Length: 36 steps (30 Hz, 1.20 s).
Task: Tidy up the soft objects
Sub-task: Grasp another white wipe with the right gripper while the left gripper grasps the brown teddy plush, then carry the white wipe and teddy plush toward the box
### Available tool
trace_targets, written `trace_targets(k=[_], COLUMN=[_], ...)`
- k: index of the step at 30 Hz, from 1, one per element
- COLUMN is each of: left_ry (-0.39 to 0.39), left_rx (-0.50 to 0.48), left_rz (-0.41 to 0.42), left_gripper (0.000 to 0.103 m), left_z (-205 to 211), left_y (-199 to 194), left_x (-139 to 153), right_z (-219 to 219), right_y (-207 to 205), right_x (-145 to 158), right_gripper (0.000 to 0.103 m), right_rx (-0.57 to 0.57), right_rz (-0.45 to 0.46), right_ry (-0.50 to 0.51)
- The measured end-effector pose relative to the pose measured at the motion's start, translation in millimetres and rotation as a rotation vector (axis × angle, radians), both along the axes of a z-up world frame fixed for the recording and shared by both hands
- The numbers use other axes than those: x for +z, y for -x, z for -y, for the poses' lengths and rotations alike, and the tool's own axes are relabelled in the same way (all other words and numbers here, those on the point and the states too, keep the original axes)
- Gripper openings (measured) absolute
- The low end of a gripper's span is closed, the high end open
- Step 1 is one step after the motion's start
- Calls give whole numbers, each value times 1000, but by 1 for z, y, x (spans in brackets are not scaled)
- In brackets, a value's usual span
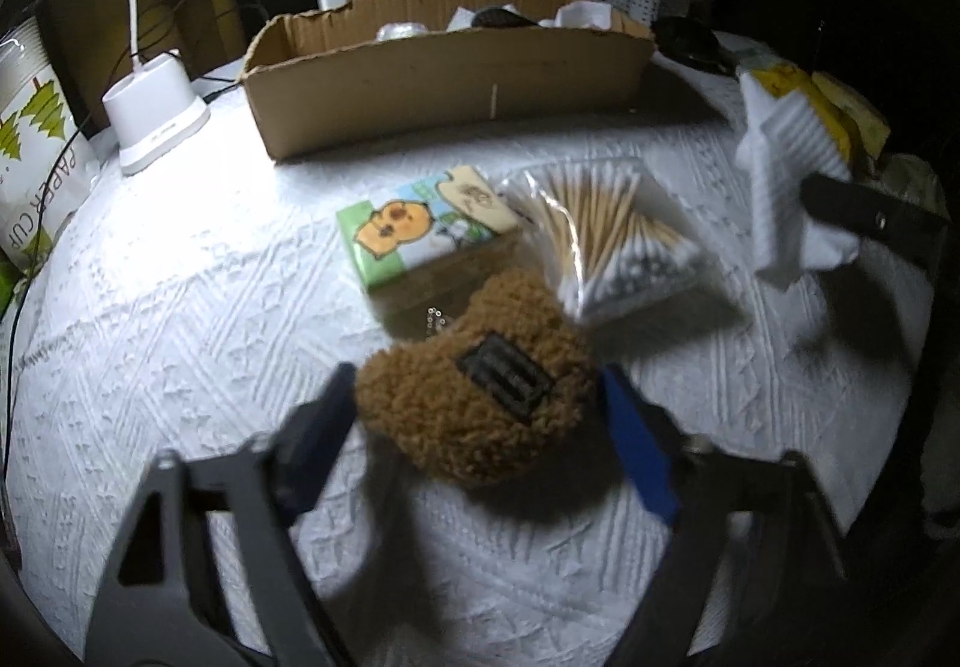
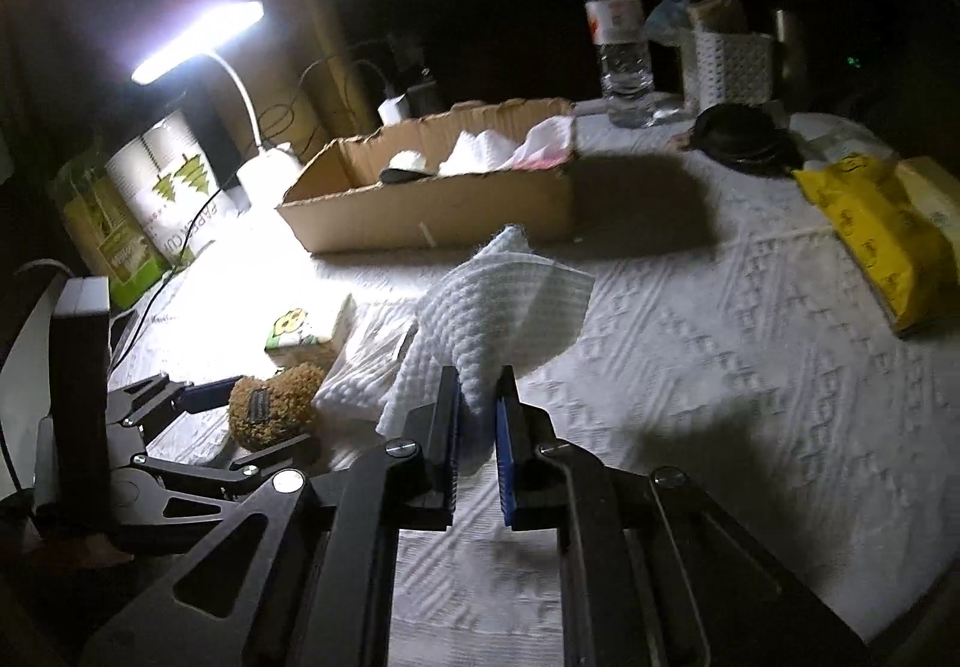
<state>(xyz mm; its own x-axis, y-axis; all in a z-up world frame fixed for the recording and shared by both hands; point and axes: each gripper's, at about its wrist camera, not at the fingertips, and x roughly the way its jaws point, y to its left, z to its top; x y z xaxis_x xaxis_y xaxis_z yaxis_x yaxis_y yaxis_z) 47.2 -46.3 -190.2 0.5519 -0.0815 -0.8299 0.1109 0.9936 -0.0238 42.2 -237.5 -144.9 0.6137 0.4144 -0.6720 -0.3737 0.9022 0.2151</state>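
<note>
My left gripper [image 1: 474, 385] is shut on a brown plush toy [image 1: 480, 379] with a dark patch, held just above the white cloth; it also shows in the right wrist view [image 2: 270, 406]. My right gripper [image 2: 478, 385] is shut on a white textured cloth [image 2: 492, 307], lifted off the table; the cloth also hangs at the right of the left wrist view [image 1: 786, 187]. An open cardboard box [image 1: 444, 72] stands at the back with white soft items and a dark object inside; it shows in the right wrist view too [image 2: 432, 199].
A green tissue pack [image 1: 420, 235] and a bag of cotton swabs [image 1: 606, 235] lie ahead of the plush. A lamp base [image 1: 156, 114], paper cup sleeve [image 1: 36, 150], water bottle [image 2: 618, 30], white basket [image 2: 732, 66], black object [image 2: 744, 132] and yellow pack [image 2: 876, 235] surround them.
</note>
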Motion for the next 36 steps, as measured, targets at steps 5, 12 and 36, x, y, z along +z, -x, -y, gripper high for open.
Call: trace_targets(k=[5,12,36], left_ry=[0,15,49], left_rx=[-4,-13,50], left_rz=[12,59,169], left_gripper=[60,59,59], left_z=[2,5,-37], left_y=[3,8,-9], left_x=[3,21,76], right_z=[12,19,-8], right_y=[0,1,-23], right_x=[1,4,40], right_gripper=[11,11,11], right_rx=[-19,-27,10], right_rz=[5,13,69], right_ry=[-2,-9,10])
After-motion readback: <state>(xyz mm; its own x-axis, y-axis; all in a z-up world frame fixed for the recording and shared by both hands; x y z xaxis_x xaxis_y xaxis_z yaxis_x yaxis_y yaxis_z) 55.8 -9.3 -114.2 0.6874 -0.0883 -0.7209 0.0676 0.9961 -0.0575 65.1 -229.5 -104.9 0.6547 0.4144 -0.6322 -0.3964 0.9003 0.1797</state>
